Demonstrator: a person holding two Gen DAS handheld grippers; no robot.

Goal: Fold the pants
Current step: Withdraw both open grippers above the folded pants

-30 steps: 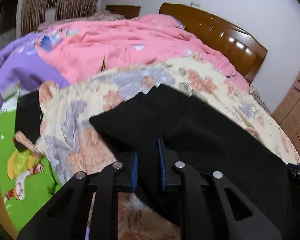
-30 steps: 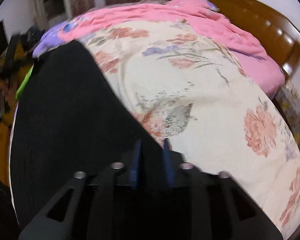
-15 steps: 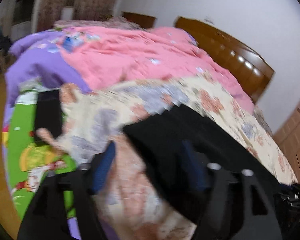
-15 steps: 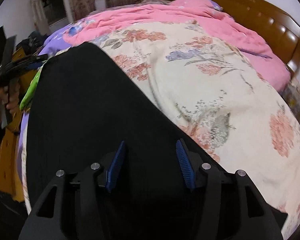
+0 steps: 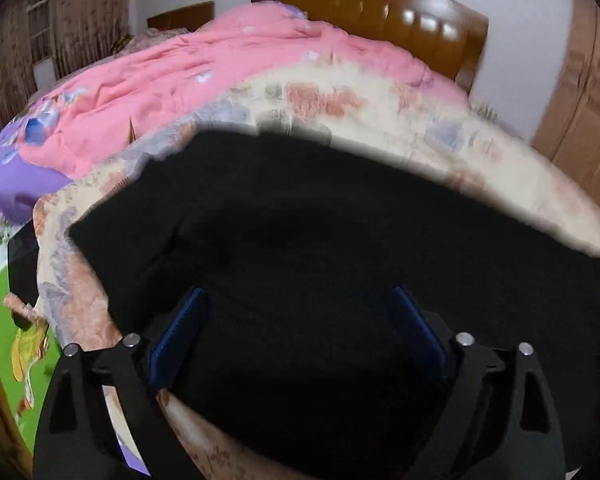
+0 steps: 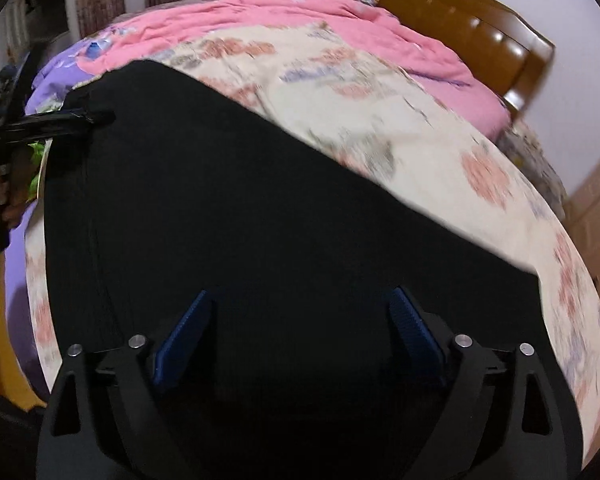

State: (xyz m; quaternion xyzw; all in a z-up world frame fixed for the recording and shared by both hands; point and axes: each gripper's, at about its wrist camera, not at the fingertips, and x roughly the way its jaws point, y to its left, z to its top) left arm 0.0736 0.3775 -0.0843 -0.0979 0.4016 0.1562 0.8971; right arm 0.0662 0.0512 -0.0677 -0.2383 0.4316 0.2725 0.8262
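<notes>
The black pants [image 5: 320, 220] lie flat on a cream floral quilt [image 5: 380, 108] on the bed. My left gripper [image 5: 298, 304] hovers over their near-left part. Its jaws are opening wide and the blue pads touch no cloth. In the right wrist view the pants [image 6: 240, 200] stretch from near right to far left. My right gripper [image 6: 300, 304] is above their near end. Its jaws are also opening, and the fabric shows beyond the gap with the pads not pressing on it. The left gripper's black fingers [image 6: 60, 122] reach in at the pants' far-left corner.
A pink quilt [image 5: 220, 64] covers the far half of the bed below a wooden headboard [image 5: 380, 16]. A purple sheet [image 5: 12, 184] and a green cartoon-print cover [image 5: 4, 320] hang at the left edge. A wooden wardrobe [image 5: 580, 100] stands at the right.
Both grippers were shut on the pants' fabric and have let it go, their jaws spreading wide. The left view has swung right, over the flattened pants.
</notes>
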